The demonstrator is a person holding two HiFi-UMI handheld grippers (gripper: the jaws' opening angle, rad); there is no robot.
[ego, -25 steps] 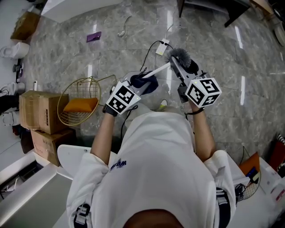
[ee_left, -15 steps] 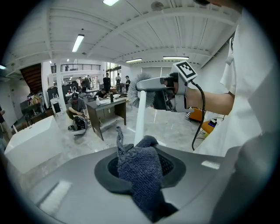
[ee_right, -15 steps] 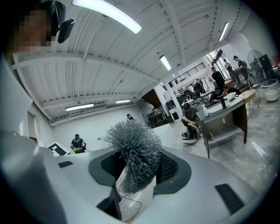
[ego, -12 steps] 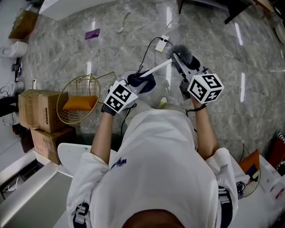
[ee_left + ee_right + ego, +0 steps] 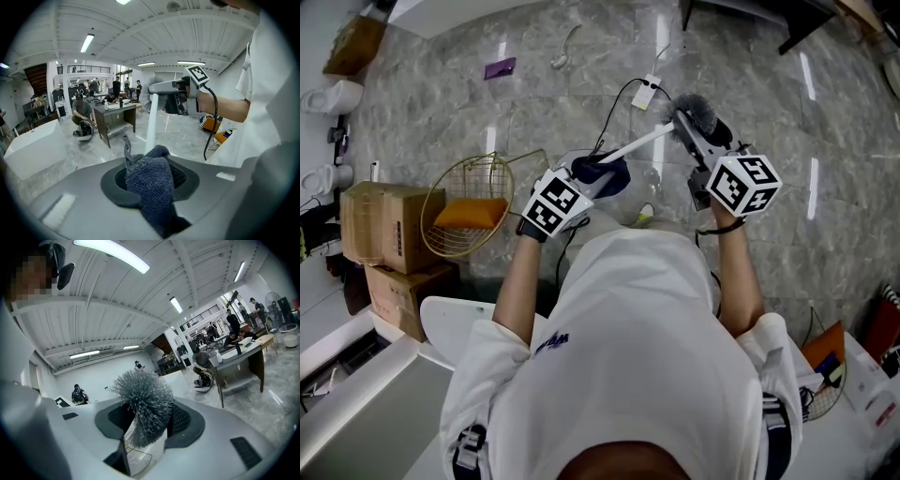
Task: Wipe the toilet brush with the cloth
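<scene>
Two containers stand on the floor at the left: a gold wire basket (image 5: 441, 192), in which an orange item (image 5: 469, 217) is lying, and stacked cardboard boxes (image 5: 389, 239), whose contents cannot be made out. The left gripper (image 5: 592, 176) is closed on a dark blue cloth (image 5: 152, 187), which is bunched between its jaws and pressed against the white handle (image 5: 151, 124) of the toilet brush (image 5: 642, 142). The right gripper (image 5: 692, 127) is clamped on the brush at its grey bristle head (image 5: 140, 399), which fills the gap between the jaws. The brush is held in the air before the person, bristle end far right.
</scene>
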